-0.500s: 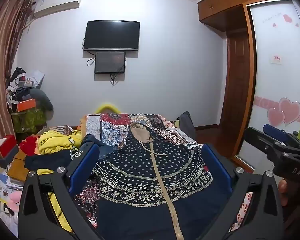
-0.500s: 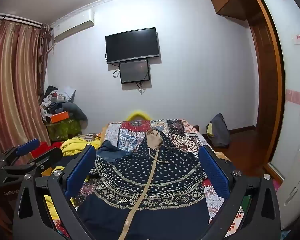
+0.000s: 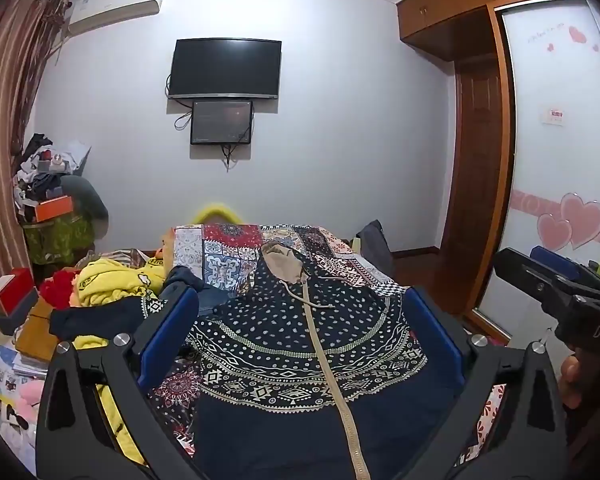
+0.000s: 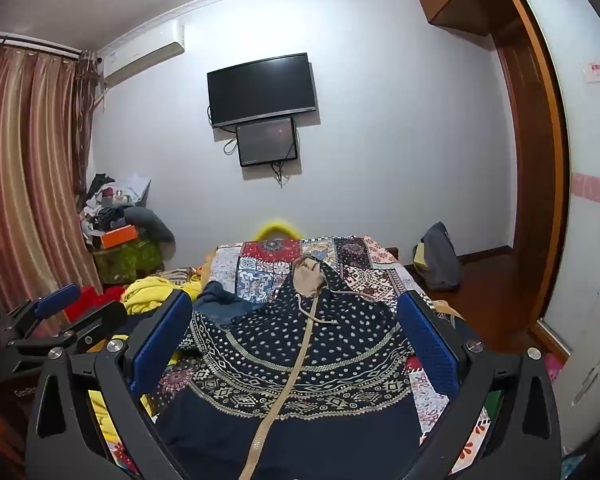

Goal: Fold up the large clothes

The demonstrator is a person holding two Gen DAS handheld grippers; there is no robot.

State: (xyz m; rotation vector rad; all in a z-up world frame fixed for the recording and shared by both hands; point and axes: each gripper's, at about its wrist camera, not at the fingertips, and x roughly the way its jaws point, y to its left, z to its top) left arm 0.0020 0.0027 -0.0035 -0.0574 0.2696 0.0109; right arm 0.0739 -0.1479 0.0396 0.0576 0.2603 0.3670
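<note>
Both tongs (image 3: 300, 324) (image 4: 294, 320) gape above a hooded jacket (image 3: 300, 344) on the patchwork bed (image 3: 228, 256).

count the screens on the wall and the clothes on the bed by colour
black screens on the wall: 2, the tv and the smaller monitor under it
navy patterned hooded jacket: 1
yellow garment: 1
red garment: 1
total: 5
</note>
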